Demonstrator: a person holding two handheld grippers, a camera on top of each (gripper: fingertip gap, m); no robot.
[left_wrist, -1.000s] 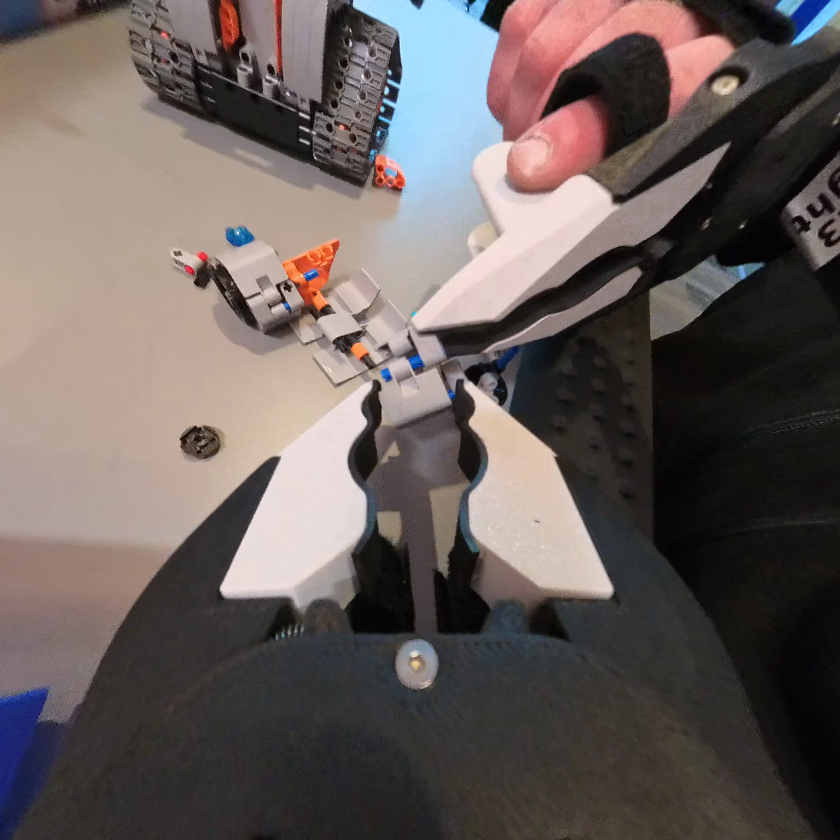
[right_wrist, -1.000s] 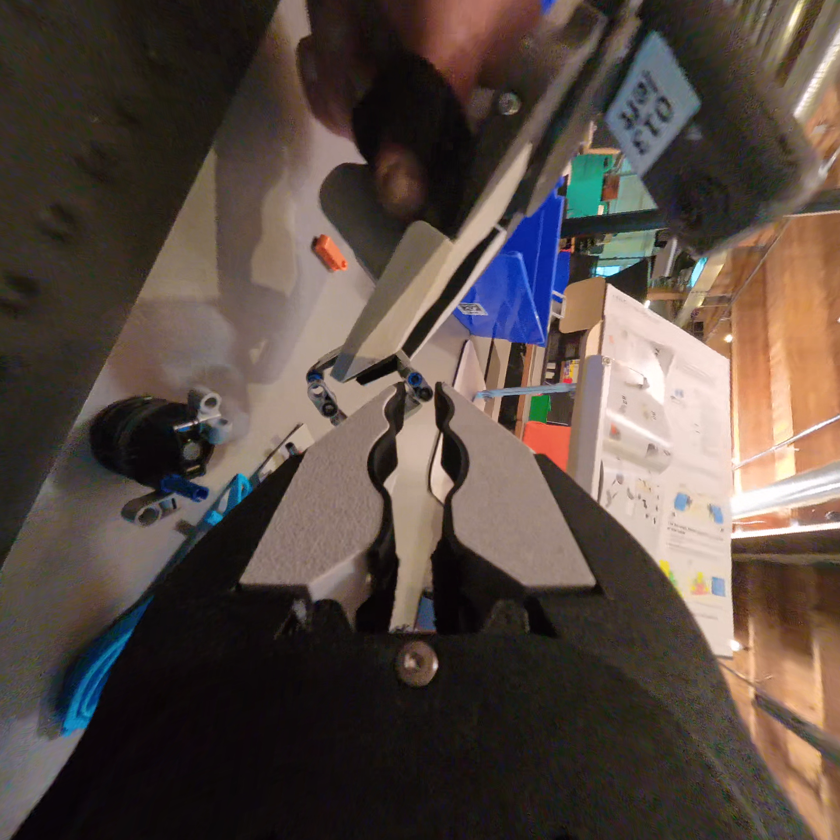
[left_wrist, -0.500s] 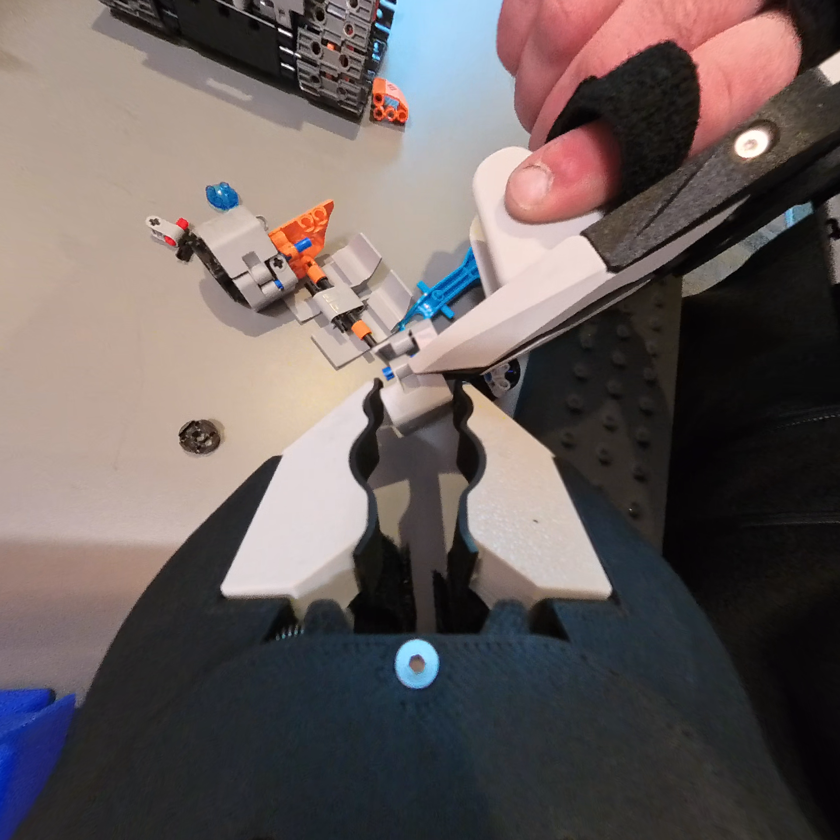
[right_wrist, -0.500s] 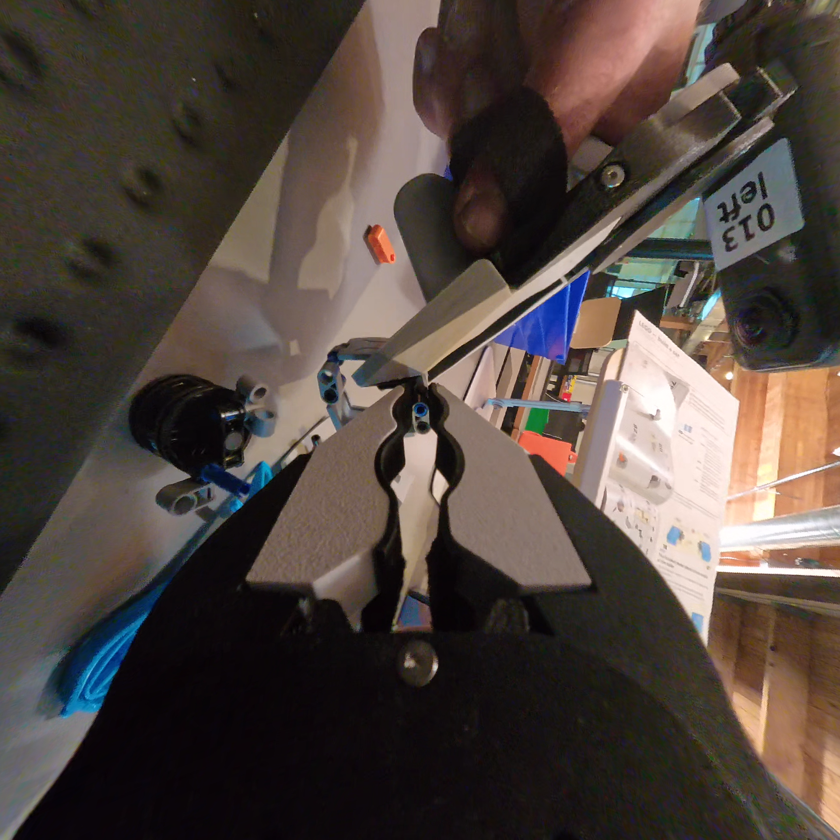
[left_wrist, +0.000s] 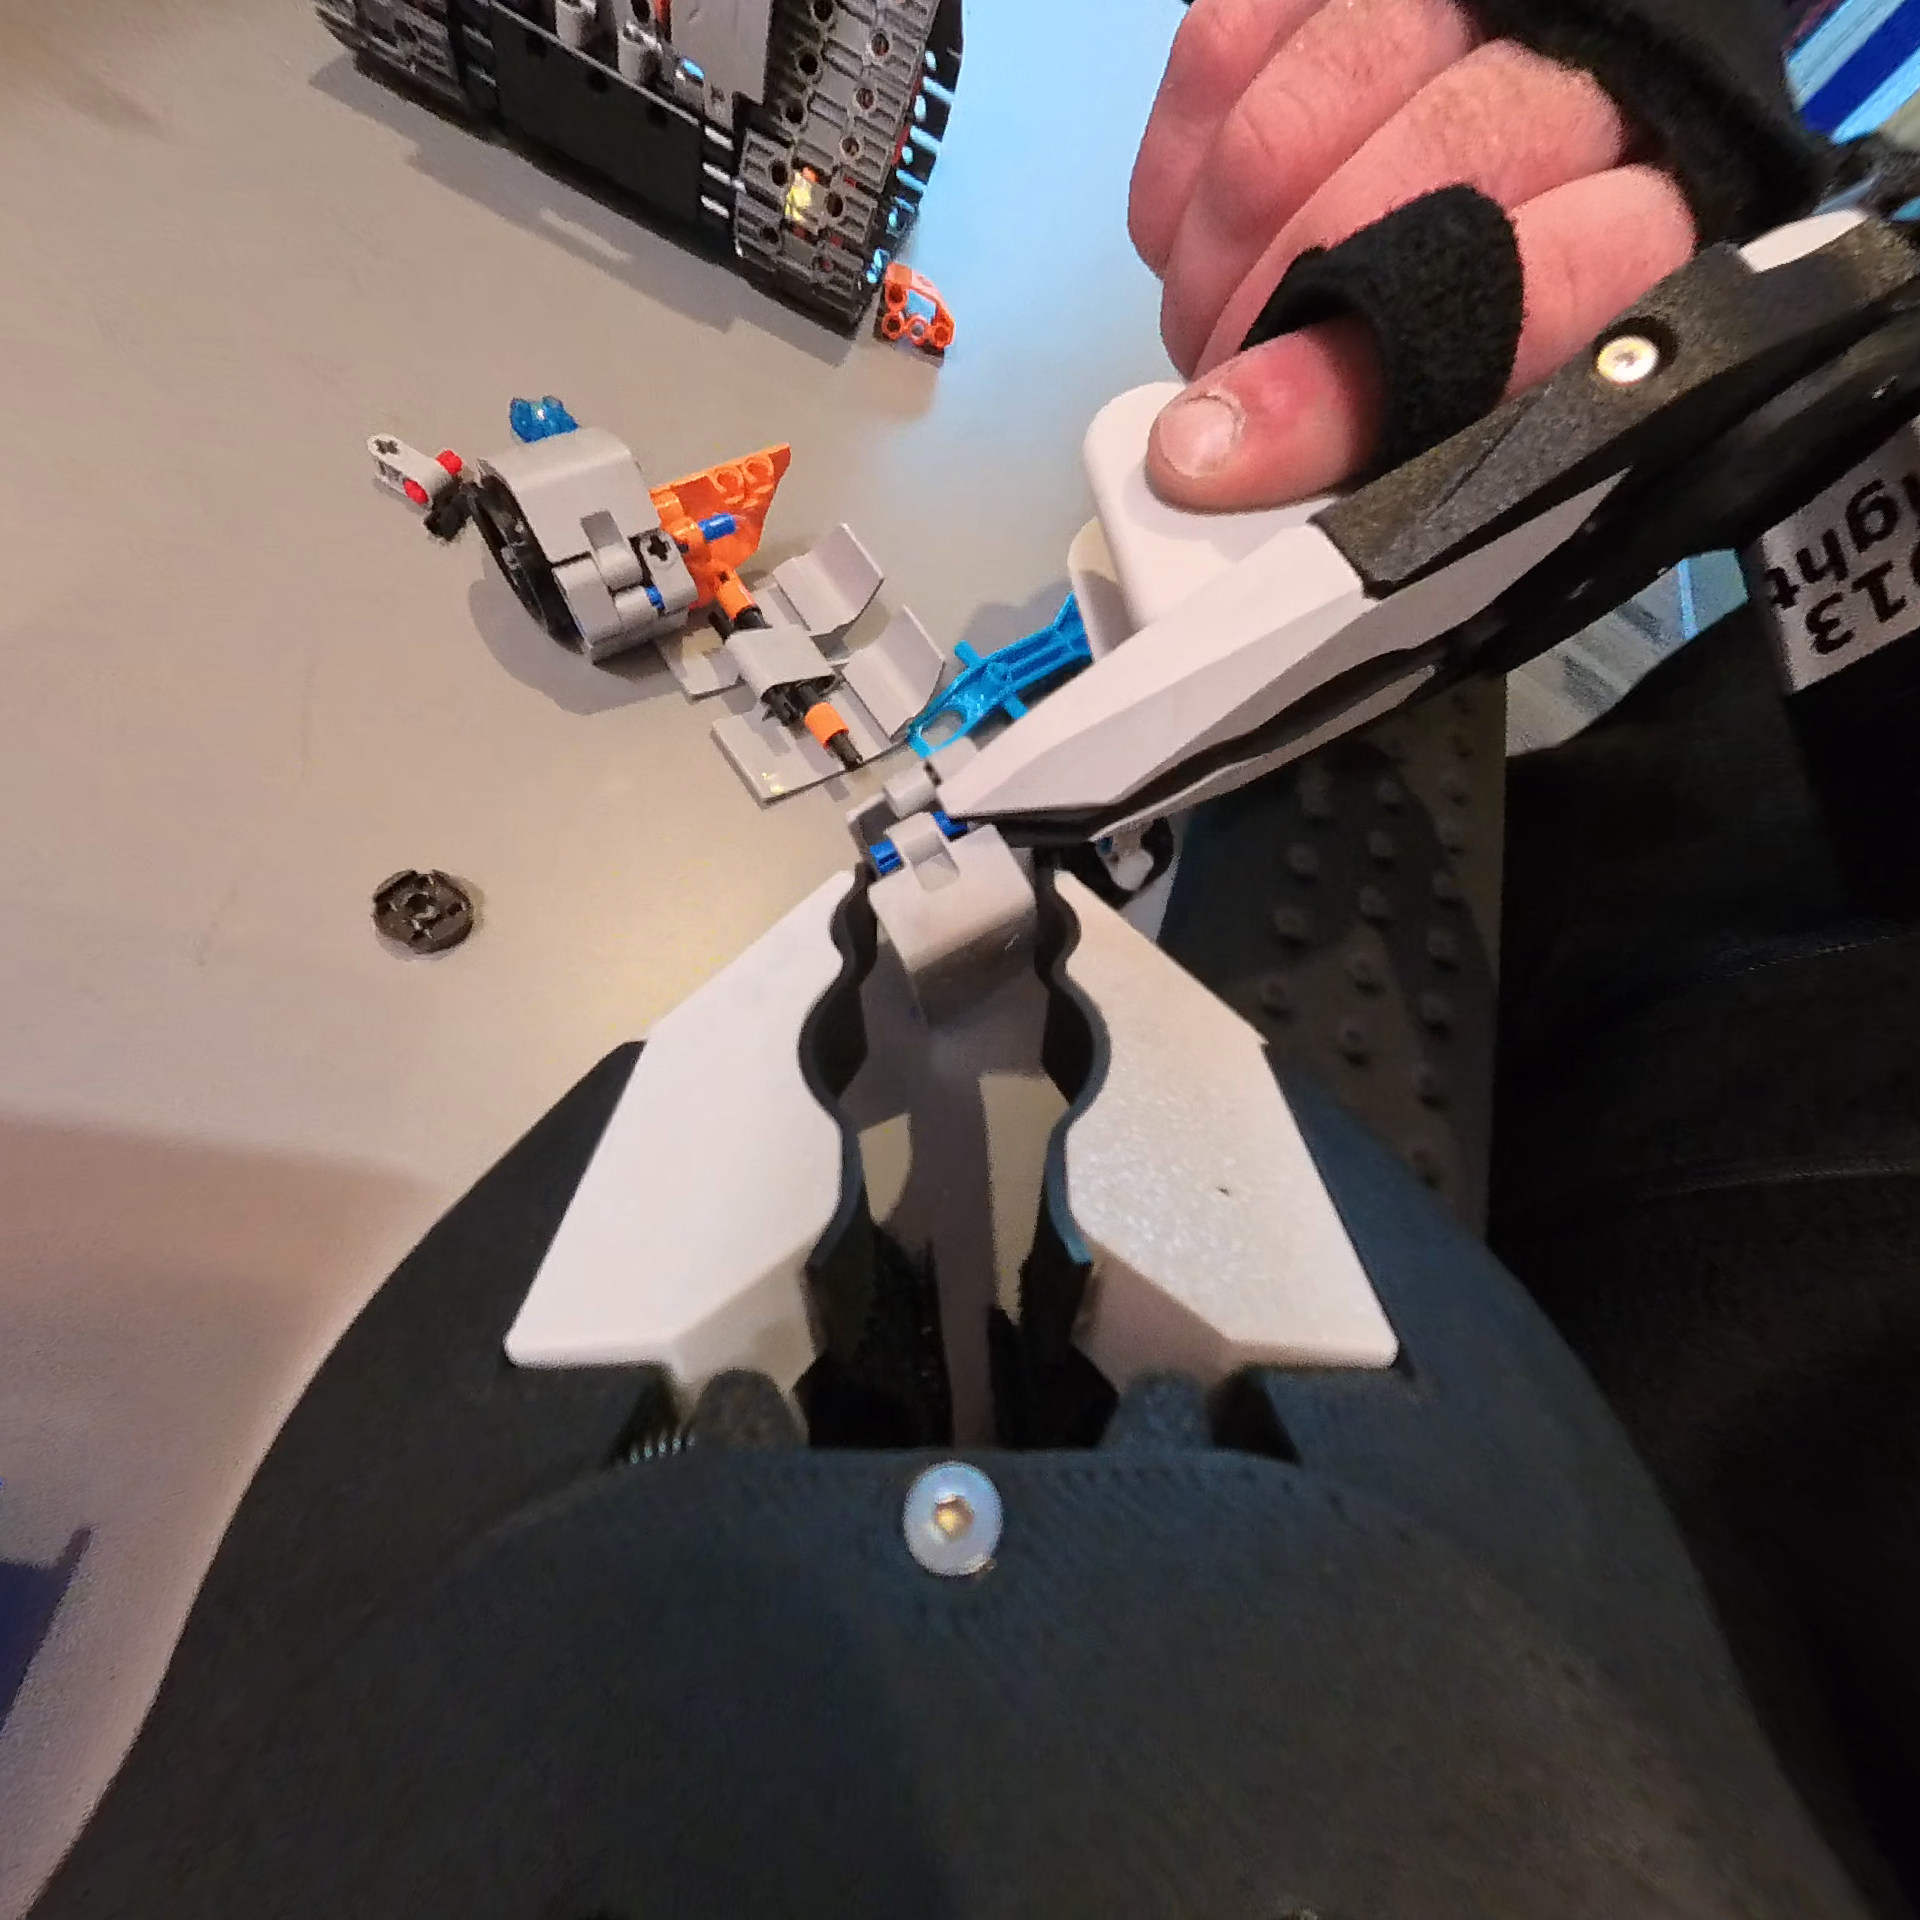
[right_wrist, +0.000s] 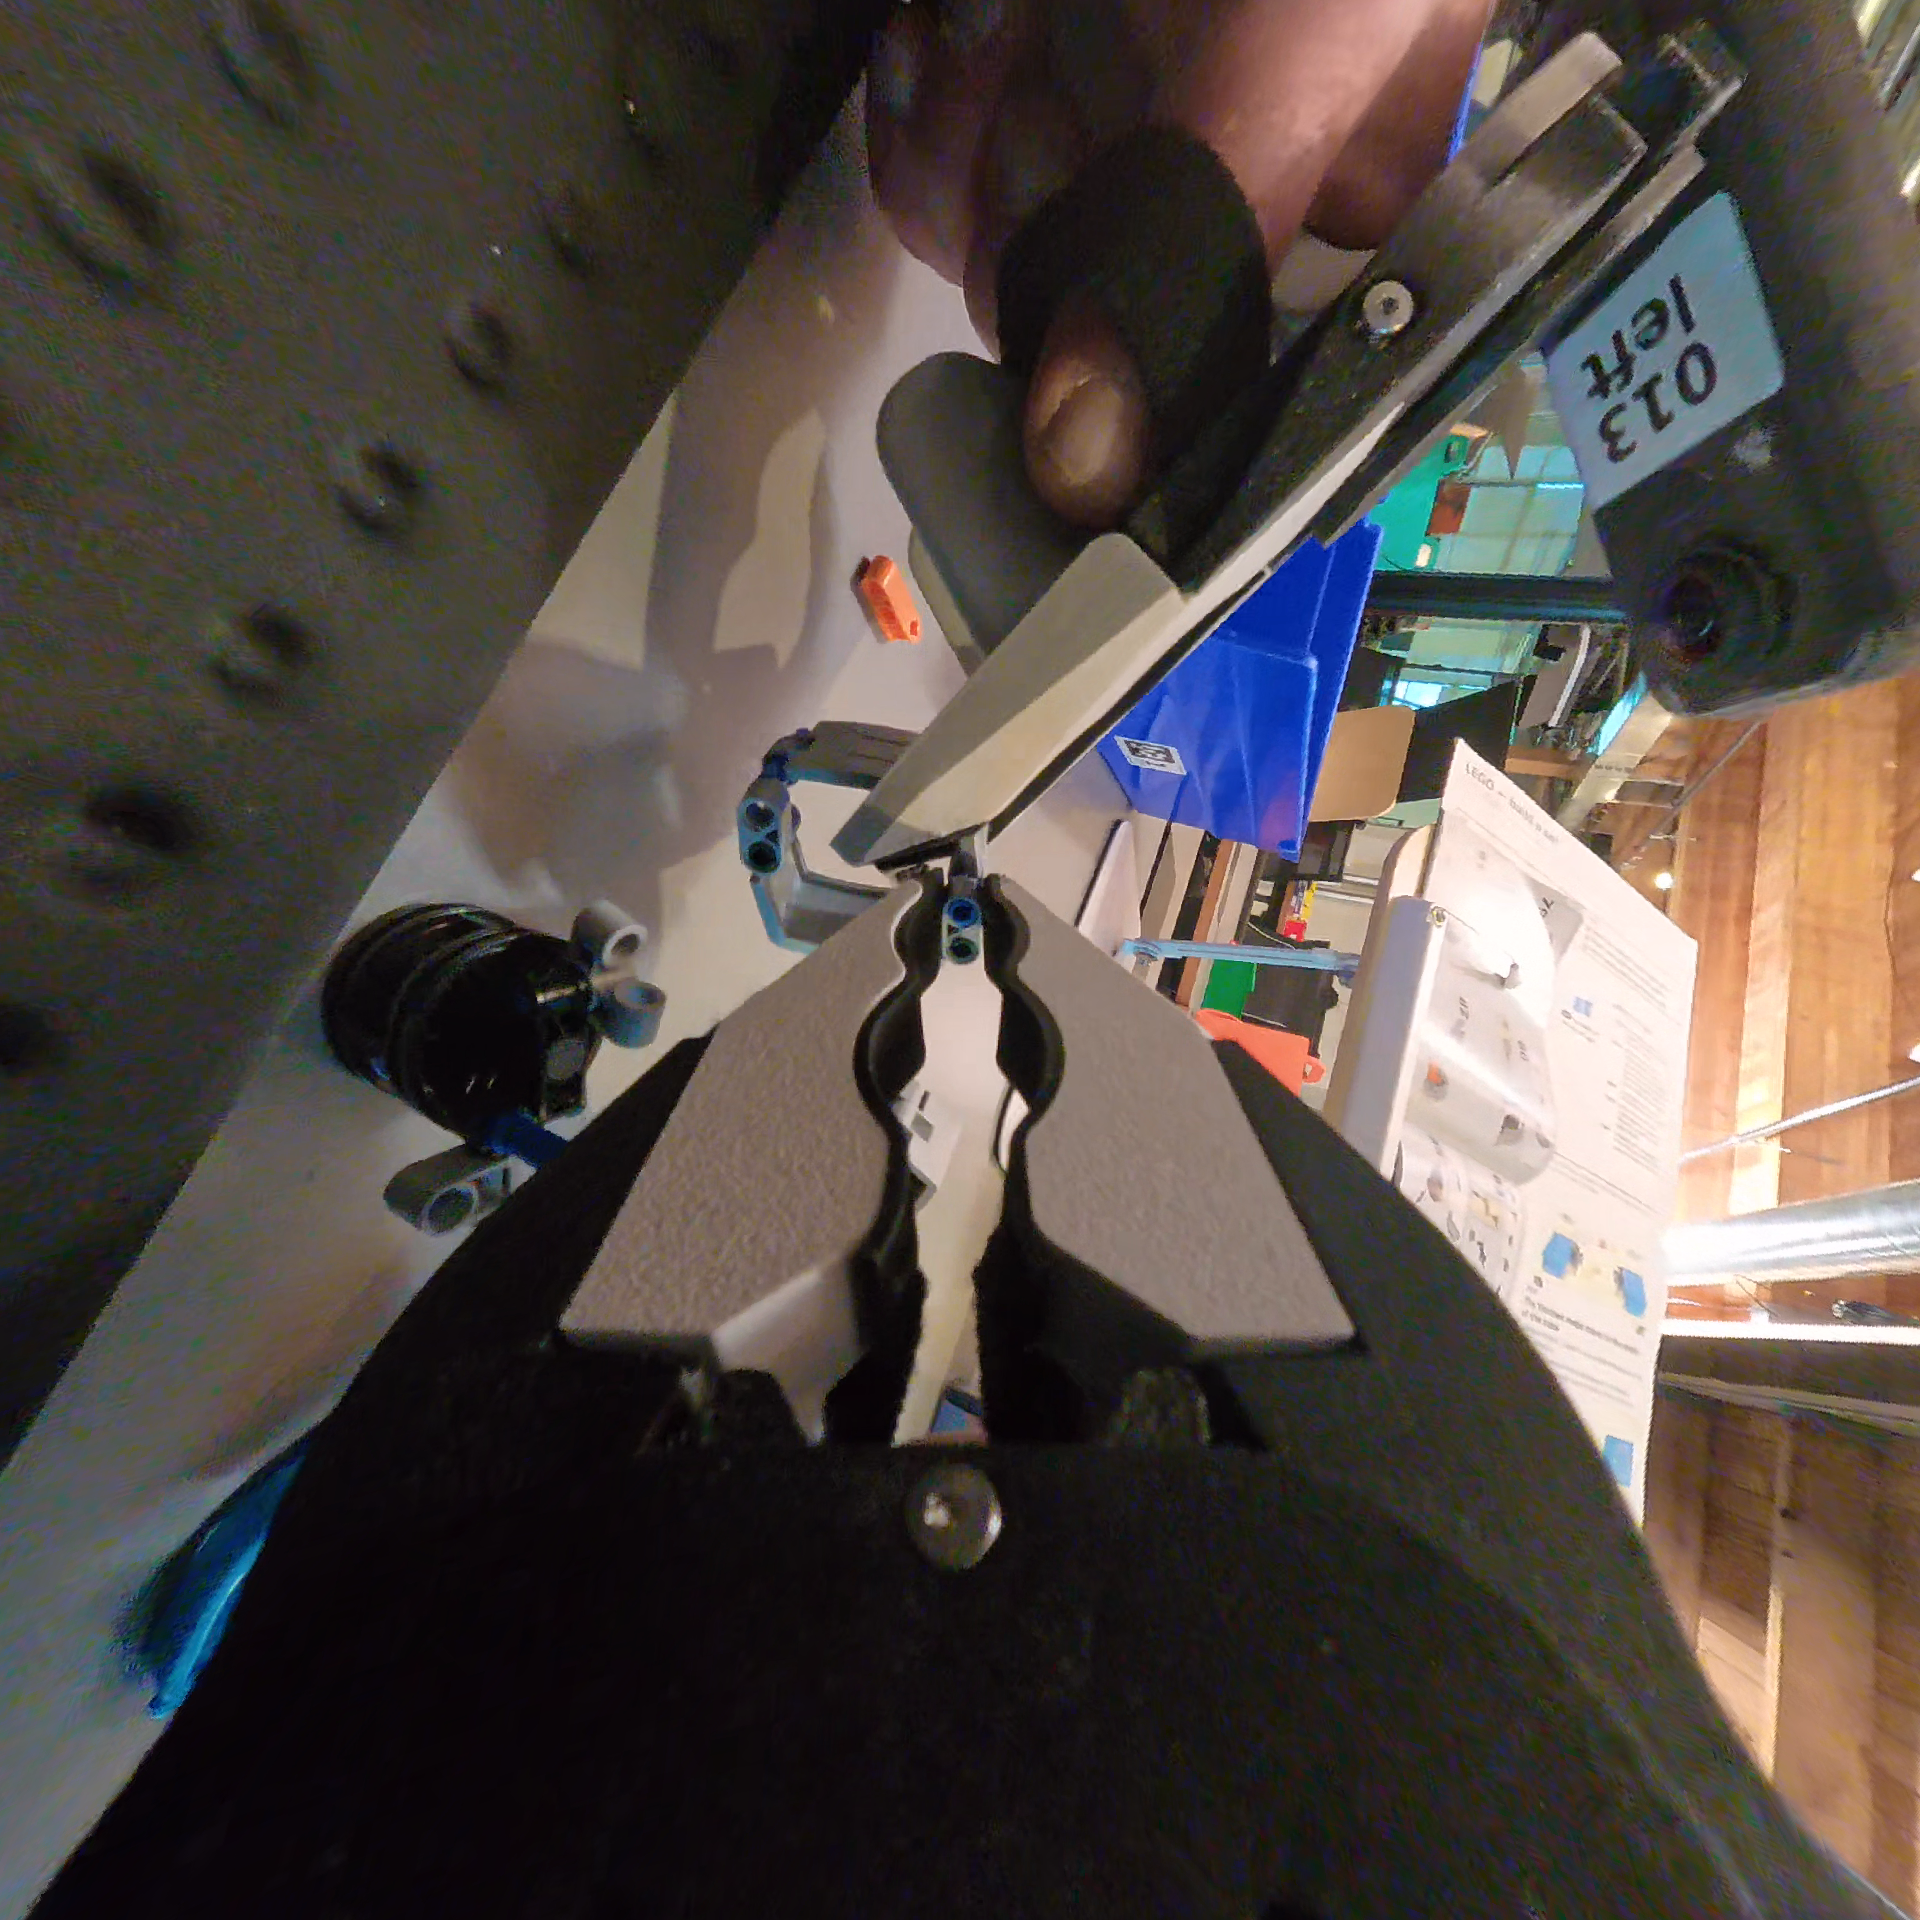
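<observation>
The left gripper (left_wrist: 951, 914) clenches a grey curved brick piece (left_wrist: 961, 920); the right gripper (right_wrist: 961, 914) pinches its small blue pin connector (right_wrist: 962, 930) — the joint is hidden behind fingertips, above the table's (left_wrist: 208, 675) near-right edge.

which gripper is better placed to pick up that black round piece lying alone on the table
Neither is free. The left gripper is shut on the grey piece, the right gripper on a blue pin. The left is probably nearer the black round piece.

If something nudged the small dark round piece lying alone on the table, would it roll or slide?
The dark round piece lies flat on the grey table, so it would probably slide, not roll. It looks small and thin, likely very light. Tipped onto its edge, its round outline might let it roll.
</observation>
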